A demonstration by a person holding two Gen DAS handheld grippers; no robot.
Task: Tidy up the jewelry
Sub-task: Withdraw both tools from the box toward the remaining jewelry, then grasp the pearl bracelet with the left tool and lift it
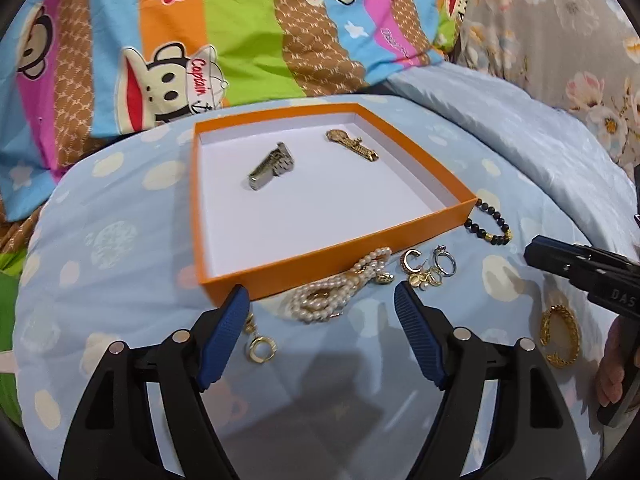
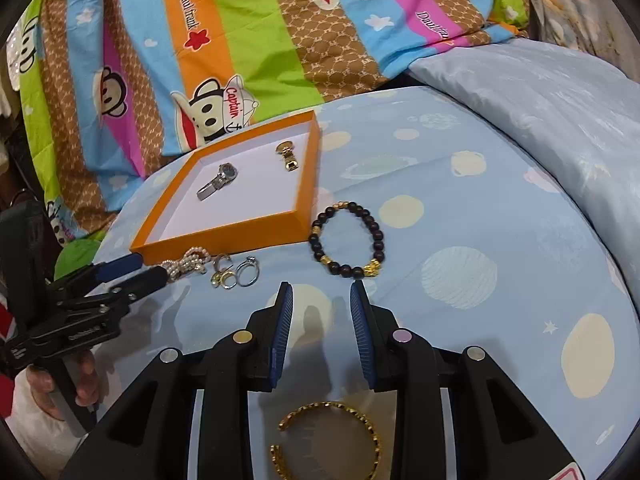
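Note:
An orange box (image 1: 352, 246) with a white inside lies on the blue bedcover and holds a silver watch (image 1: 271, 168) and a gold watch (image 1: 352, 145). In front of it lie a pearl necklace (image 1: 340, 290), small gold and silver earrings (image 1: 430, 268), a gold earring pair (image 1: 260, 346), a black bead bracelet (image 1: 490, 222) and a gold bangle (image 1: 560, 334). My left gripper (image 1: 320, 300) is open, empty, just before the pearls. My right gripper (image 2: 321, 294) is open and empty, short of the bead bracelet (image 2: 347, 240), with the bangle (image 2: 328, 436) under it.
A striped cartoon-monkey quilt (image 1: 240, 40) lies bunched behind the box. A pale blue duvet (image 2: 560, 120) rises at the right. A floral grey cloth (image 1: 560, 20) is at the far right. The box also shows in the right wrist view (image 2: 224, 242).

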